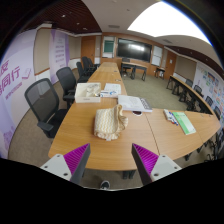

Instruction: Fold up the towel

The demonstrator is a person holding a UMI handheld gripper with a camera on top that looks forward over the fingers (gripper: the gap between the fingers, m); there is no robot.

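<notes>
A cream towel (107, 123) lies bunched in a loose heap on the wooden table (90, 148), just ahead of my fingers and a little left of the midline. My gripper (112, 160) is held above the table's near edge, with the fingers (146, 159) spread wide apart and nothing between them. The purple pads face each other across an empty gap. The towel is clear of both fingers.
A white box (88, 93) with cloth in it sits beyond the towel. Papers (133, 102) and a green booklet (183, 122) lie to the right. Black office chairs (44, 101) line the left side. More tables run toward a screen (133, 47) at the far wall.
</notes>
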